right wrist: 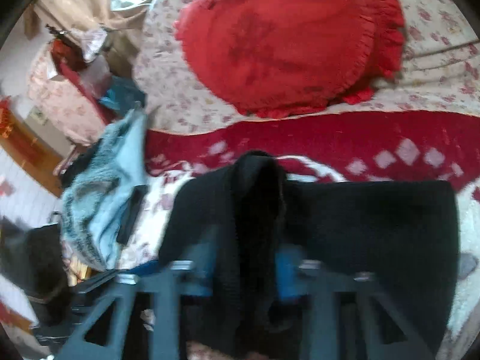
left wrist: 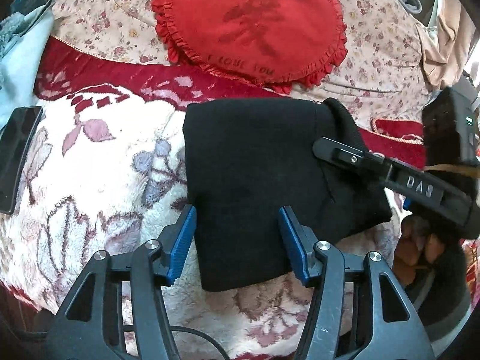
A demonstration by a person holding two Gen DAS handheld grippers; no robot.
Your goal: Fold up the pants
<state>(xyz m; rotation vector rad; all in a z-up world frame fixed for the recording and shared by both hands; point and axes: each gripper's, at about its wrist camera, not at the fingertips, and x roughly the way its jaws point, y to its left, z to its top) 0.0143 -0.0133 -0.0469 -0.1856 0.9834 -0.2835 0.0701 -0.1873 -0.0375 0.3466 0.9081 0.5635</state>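
Note:
The black pants [left wrist: 255, 186] lie folded into a compact block on the floral fleece blanket [left wrist: 99, 180]. My left gripper [left wrist: 237, 240] is open, its blue pads [left wrist: 183, 243] straddling the block's near edge without pinching it. My right gripper [left wrist: 339, 153] reaches in from the right over the block's far right corner. In the blurred right wrist view, my right gripper [right wrist: 243, 273] has a raised fold of the black pants [right wrist: 258, 210] between its blue pads [right wrist: 286, 273].
A red heart-shaped frilled pillow [left wrist: 255, 27] lies behind the pants on a floral quilt [left wrist: 375, 45]. A black phone [left wrist: 16, 156] lies at the left. Light blue fluffy clothing [right wrist: 102, 195] is piled at the bed's left side.

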